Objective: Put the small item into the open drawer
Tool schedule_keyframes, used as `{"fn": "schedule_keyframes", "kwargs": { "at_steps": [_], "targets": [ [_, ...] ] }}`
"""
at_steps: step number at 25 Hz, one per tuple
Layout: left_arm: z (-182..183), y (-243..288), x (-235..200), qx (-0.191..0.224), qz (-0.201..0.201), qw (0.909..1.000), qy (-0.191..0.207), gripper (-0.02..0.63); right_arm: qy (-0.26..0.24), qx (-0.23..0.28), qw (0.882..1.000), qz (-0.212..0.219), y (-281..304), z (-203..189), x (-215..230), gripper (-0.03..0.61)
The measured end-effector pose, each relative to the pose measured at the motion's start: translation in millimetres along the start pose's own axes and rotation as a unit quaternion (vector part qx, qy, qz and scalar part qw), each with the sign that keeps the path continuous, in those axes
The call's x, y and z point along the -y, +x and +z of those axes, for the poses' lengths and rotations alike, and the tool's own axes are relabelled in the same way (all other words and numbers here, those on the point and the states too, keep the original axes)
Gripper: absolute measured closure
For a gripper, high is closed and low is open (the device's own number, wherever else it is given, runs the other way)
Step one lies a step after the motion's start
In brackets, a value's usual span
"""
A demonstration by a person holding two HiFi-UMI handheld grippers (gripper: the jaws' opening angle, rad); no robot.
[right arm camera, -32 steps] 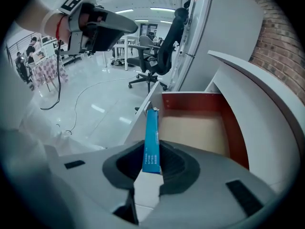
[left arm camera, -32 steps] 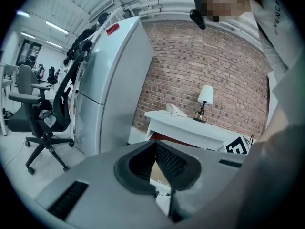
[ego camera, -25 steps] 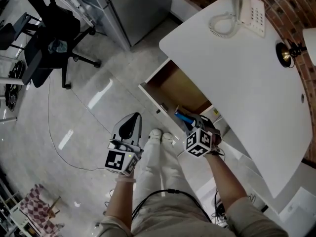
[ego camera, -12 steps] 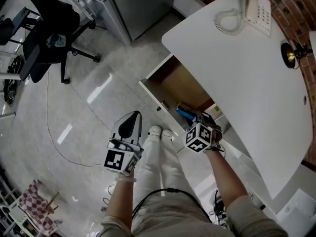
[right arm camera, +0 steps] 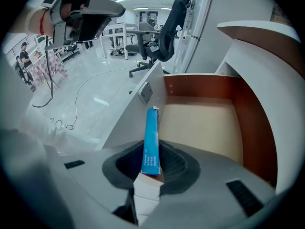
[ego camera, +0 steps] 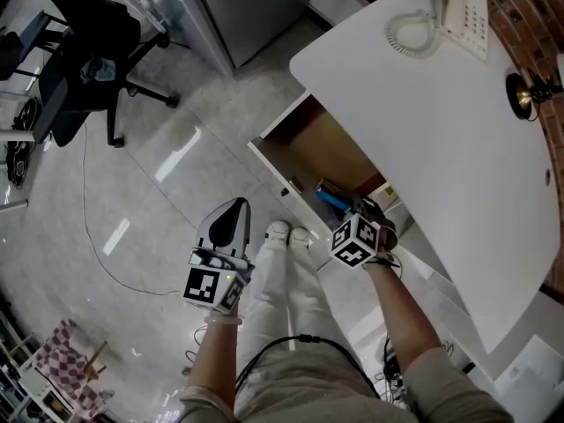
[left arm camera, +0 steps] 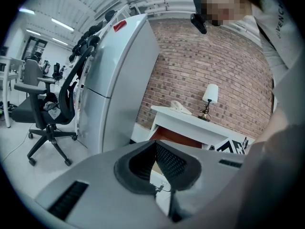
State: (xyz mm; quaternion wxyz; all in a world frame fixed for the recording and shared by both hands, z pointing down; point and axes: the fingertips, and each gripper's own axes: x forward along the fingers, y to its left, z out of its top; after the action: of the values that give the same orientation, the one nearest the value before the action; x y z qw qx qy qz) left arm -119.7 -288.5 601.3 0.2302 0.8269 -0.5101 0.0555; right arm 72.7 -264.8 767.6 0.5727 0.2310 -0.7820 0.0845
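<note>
Two pairs of tongs show in the head view, and only one counts for the drop. The right tongs (ego camera: 342, 215) sit at the front lip of the open drawer (ego camera: 328, 152), which stands pulled out from under the white surface (ego camera: 441, 122). A small blue box (ego camera: 328, 201) sticks out of them, pointing forward over the drawer's near corner. The left tongs (ego camera: 234, 210) hang well apart from it, out over the floor, so the right hand is plainly the nearer one.

In the left gripper view, the left tongs (left arm camera: 155, 146) have their pads together at the tips with nothing between them. The drawer is far ahead of them.

In the right gripper view, the right tongs (right arm camera: 153, 149) are clamped on the lower part of the blue box (right arm camera: 151, 137), narrow edge up. Its long axis runs straight along the tongs, away from the camera, and its far end reaches about to the drawer's front-left corner, by the front panel. The bare tan floor of the drawer (right arm camera: 205, 123) lies ahead and to the right of the box.

As I judge it, the box is at the rim and not yet clearly inside. The coming move calls for carrying it forward and to the right over that floor before letting go. Released here, it might catch the front panel.
</note>
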Motion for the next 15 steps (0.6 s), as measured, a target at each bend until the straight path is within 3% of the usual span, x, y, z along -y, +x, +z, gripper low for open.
{"fn": "schedule_keyframes", "kwargs": {
  "at_steps": [15],
  "targets": [
    [-5.2,5.8,-0.4,-0.005,-0.003,1.0000,-0.007,0.609,0.025,0.007,1.000,0.000,1.7,-5.2,-2.8,0.483]
  ]
}}
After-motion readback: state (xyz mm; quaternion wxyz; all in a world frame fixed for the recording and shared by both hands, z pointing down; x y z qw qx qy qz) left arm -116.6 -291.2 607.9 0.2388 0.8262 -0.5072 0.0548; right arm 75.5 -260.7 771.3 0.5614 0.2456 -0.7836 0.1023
